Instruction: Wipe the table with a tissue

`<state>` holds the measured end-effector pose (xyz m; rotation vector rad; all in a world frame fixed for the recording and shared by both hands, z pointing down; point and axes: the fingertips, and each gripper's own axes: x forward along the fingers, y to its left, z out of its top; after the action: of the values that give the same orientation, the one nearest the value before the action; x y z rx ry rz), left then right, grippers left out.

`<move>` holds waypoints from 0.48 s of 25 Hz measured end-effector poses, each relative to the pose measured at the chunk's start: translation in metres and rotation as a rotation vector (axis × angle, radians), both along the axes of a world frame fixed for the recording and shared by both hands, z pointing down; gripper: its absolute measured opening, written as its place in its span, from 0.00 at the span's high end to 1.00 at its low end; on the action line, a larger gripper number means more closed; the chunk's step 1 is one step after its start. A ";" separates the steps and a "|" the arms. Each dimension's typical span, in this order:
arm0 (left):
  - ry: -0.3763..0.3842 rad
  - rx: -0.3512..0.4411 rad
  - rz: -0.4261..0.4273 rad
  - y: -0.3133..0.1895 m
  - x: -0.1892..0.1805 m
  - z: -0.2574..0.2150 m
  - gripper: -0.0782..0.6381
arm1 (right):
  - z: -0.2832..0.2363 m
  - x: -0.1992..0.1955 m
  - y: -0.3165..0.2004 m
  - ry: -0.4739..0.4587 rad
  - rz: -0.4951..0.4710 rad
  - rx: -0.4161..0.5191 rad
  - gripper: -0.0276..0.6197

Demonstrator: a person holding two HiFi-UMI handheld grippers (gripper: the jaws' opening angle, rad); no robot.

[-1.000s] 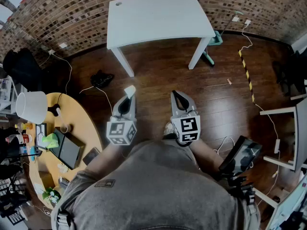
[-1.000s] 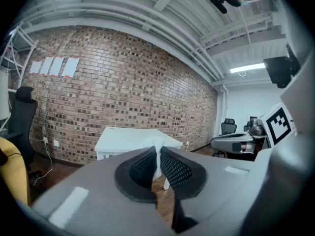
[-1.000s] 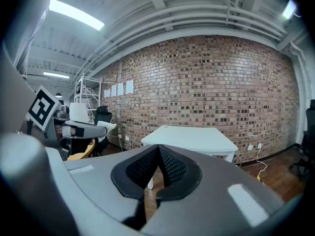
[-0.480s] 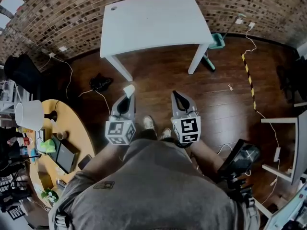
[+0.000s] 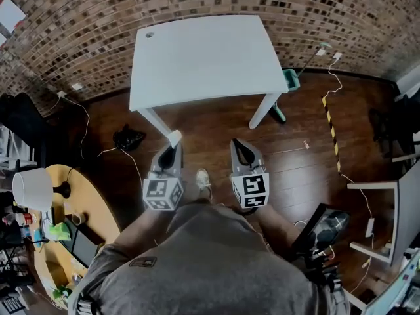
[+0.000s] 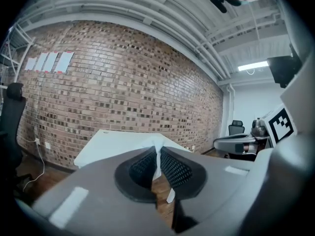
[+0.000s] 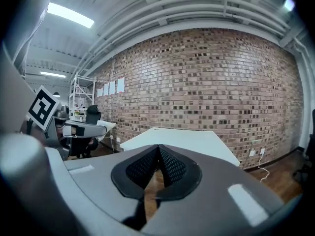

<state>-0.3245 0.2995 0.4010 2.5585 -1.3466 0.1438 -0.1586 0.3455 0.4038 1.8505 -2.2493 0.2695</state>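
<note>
A white rectangular table stands against the brick wall ahead; it also shows in the left gripper view as the table and in the right gripper view as the table. My left gripper is shut on a white tissue, whose folded edge sticks up between the jaws. My right gripper is shut with nothing in it. Both are held over the wooden floor, short of the table's near edge.
A round wooden desk with a white lamp and clutter lies at the left. A dark bag and cables lie on the floor. A teal bin stands by the table's right leg. Striped floor tape and white furniture lie right.
The person has stepped toward the table, which now sits lower and larger in the head view. Both grippers keep the same pose, the tissue still held in the left one.
</note>
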 end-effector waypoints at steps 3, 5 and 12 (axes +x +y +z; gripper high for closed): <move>0.009 -0.006 0.007 -0.034 0.001 0.002 0.86 | -0.002 0.005 -0.032 0.017 0.016 -0.008 0.94; 0.024 -0.003 0.010 -0.060 0.003 0.000 0.86 | -0.006 0.009 -0.056 0.027 0.028 -0.008 0.94; 0.058 -0.003 0.041 -0.128 0.008 0.003 0.86 | -0.014 0.017 -0.119 0.055 0.078 0.002 0.94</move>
<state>-0.3164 0.1718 0.4042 2.5681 -1.2728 0.0784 -0.1420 0.2263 0.3900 1.9256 -2.1453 0.2261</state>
